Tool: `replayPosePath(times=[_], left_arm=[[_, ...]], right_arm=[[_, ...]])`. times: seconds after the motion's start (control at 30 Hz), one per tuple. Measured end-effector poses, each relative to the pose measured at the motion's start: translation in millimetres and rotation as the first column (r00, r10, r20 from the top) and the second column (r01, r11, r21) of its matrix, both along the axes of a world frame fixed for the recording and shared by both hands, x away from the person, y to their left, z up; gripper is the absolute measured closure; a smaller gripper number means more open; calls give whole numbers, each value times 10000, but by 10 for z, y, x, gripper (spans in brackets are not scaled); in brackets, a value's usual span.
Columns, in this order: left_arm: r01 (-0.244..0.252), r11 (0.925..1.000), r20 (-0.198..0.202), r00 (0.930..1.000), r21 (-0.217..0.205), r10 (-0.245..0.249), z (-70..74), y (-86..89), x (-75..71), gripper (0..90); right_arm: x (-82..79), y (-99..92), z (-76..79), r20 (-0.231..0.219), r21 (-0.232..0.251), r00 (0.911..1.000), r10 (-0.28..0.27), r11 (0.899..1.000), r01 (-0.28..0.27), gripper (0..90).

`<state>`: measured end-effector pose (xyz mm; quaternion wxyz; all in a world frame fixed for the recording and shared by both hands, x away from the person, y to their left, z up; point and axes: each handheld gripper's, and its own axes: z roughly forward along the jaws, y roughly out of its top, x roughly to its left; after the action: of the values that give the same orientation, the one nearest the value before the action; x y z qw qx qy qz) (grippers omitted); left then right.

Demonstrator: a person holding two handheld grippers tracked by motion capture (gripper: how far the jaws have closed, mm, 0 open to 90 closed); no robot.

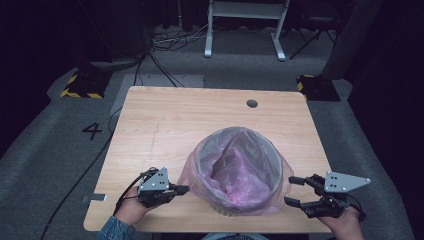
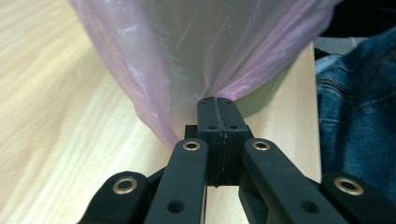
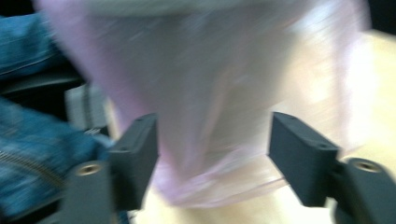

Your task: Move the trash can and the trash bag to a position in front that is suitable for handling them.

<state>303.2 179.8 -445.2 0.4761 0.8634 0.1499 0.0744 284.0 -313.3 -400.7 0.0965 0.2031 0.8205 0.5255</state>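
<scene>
The thin pink bag [image 1: 235, 167] lined a bin [image 1: 227, 207] near the table's [image 1: 165, 125] front edge. Left gripper [image 1: 183, 189] pinched its loose skirt; right gripper [image 1: 294, 191] sat wide open, the bag's hem between the jaws, unpinched.

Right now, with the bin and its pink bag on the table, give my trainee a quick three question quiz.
1. True or false: the left gripper is shut on the pink bag.
2. The right gripper has its fingers: A) open, B) clamped on the bin rim, C) holding a cup.
3. Fill in: the bag lines a bin that stands on the wooden ____.

Key:
1. True; its fingers pinch the bag's overhang.
2. A; they stand apart beside the bag.
3. table.
</scene>
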Motion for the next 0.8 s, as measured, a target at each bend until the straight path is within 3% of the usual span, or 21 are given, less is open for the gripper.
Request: replayPosePath(times=[0.1,0.17,0.2,0.3,0.37,0.53,0.67,0.7,0.8], left_arm=[[-292,9994,30,9996,-181,293,23,48,38,898],[-452,9981,-14,9990,-422,452,31,82,79,898],[-545,9971,-64,9985,-535,542,32,91,93,898],[-734,9938,-55,9973,-830,732,37,104,139,898],[-811,9927,-8,9967,-896,813,39,99,143,898],[-940,9909,183,9952,-964,962,53,102,140,898],[-945,9919,158,9952,-845,962,38,82,147,898],[-937,9924,167,9953,-796,953,32,76,151,898],[-946,9945,125,9954,-450,953,-4,40,174,898]], right_arm=[[89,29,53,353,-129,9985,-411,9991,416,240],[171,53,74,334,-112,9979,-560,9983,564,246],[216,64,81,230,-102,9986,-486,9988,488,336],[315,115,94,-230,-389,9995,237,9989,-246,730],[350,144,95,-334,-566,9989,342,9977,-361,885],[492,73,45,-756,-759,9954,-586,9957,529,900],[633,-32,-131,-1354,-1407,9802,-1445,9821,1253,900],[676,-65,-227,-1640,-1649,9725,-1652,9766,1381,900],[707,-89,-405,-2220,-1989,9569,-1874,9694,1437,900]])
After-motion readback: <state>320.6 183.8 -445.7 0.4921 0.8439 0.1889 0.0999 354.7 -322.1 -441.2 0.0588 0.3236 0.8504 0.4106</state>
